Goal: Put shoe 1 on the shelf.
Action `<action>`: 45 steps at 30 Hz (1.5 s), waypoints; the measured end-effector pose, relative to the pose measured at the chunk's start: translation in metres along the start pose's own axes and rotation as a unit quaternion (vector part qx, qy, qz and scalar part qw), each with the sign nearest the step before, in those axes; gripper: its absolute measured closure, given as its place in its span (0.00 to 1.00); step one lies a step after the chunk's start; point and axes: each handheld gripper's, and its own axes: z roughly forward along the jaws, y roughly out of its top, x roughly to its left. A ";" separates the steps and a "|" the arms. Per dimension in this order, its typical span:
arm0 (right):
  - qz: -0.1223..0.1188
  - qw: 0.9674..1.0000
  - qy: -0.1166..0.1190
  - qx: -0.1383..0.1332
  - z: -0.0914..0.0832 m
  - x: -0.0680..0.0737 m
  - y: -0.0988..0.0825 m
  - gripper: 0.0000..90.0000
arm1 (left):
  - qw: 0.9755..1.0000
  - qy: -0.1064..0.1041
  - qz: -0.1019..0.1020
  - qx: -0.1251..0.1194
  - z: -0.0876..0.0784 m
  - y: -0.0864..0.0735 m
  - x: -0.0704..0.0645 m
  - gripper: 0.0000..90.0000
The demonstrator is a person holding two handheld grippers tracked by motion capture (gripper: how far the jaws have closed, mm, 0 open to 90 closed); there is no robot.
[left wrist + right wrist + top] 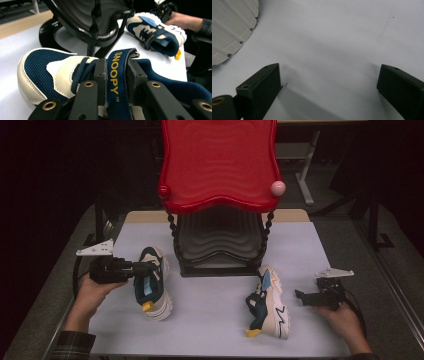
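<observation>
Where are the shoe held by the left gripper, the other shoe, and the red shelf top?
Held shoe (37,72), left gripper view, on its blue mesh toe.
Other shoe (272,307), high view, on its cream side.
Red shelf top (218,160), high view, on its ridged surface.

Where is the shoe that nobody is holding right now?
In the high view, the loose shoe lies on its side right of centre, between the red rack and the right claw.

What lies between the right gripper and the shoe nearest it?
Nothing: in the high view a bare strip of table separates the right gripper from the right shoe. The right gripper view shows bare tabletop between its open fingers.
</observation>
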 end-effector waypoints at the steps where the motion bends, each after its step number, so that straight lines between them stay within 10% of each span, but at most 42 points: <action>1: 0.000 1.000 0.000 0.000 0.000 0.000 0.000 0.05 | 1.000 0.000 0.000 0.000 0.000 0.000 0.000 0.81; 45: 0.001 1.000 0.000 0.000 0.000 0.000 0.000 0.05 | 0.993 0.020 0.092 -0.073 -0.072 0.164 -0.022 0.81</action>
